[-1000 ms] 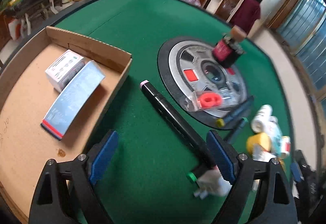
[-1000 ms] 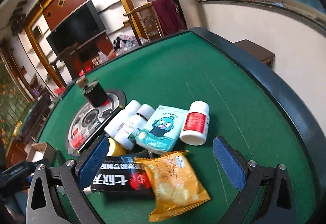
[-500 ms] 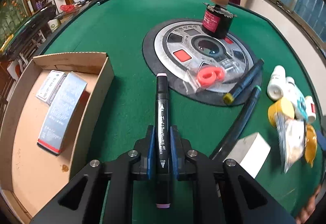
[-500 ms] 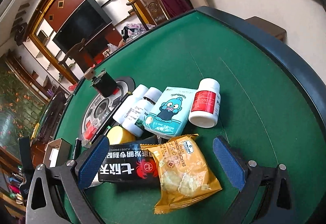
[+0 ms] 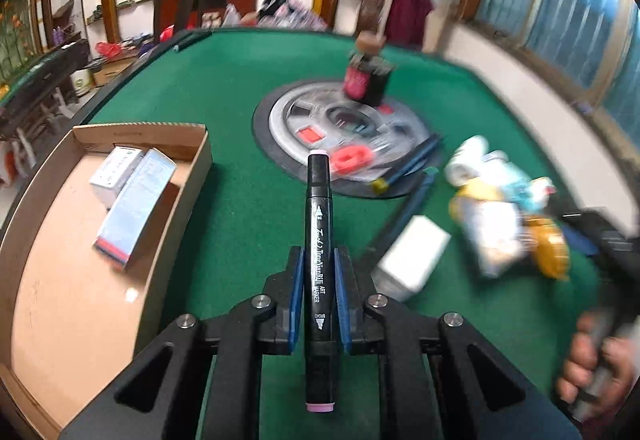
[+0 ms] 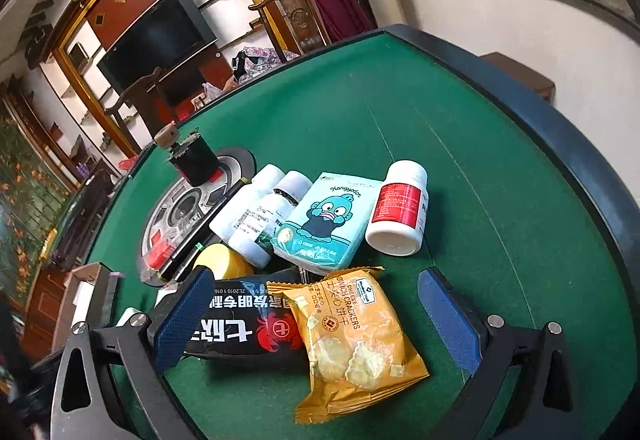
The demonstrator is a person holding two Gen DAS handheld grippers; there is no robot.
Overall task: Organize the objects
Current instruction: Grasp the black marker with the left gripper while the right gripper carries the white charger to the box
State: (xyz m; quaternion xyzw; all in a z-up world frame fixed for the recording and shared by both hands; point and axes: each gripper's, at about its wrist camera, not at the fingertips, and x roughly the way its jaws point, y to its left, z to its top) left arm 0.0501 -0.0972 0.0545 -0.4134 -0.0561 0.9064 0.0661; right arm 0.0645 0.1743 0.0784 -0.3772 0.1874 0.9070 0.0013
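Note:
My left gripper [image 5: 319, 256] is shut on a black art marker [image 5: 319, 240] with pink end caps, lifted off the green felt and pointing away from me. To its left lies a shallow cardboard box [image 5: 196, 176] holding two small cartons [image 5: 134, 196]. My right gripper [image 6: 316, 300] stands open over a yellow cracker packet [image 6: 356, 340] and a black snack packet [image 6: 236, 332], touching neither. Behind them lie a teal tissue pack [image 6: 328, 220], a red-labelled white bottle [image 6: 398, 212] and two white bottles [image 6: 256, 216].
A round silver centre plate [image 5: 296, 120] bears a dark bottle with a cork [image 5: 366, 78] and a bagged red ring [image 5: 352, 158]. Two more markers [image 5: 408, 168] and a white box [image 5: 414, 256] lie right of my left gripper. A hand [image 5: 596, 364] shows at lower right.
My left gripper closed on the black marker, then lifted it and rolled level; the view swung toward the cardboard box side. The right gripper stayed open over the snack packets.

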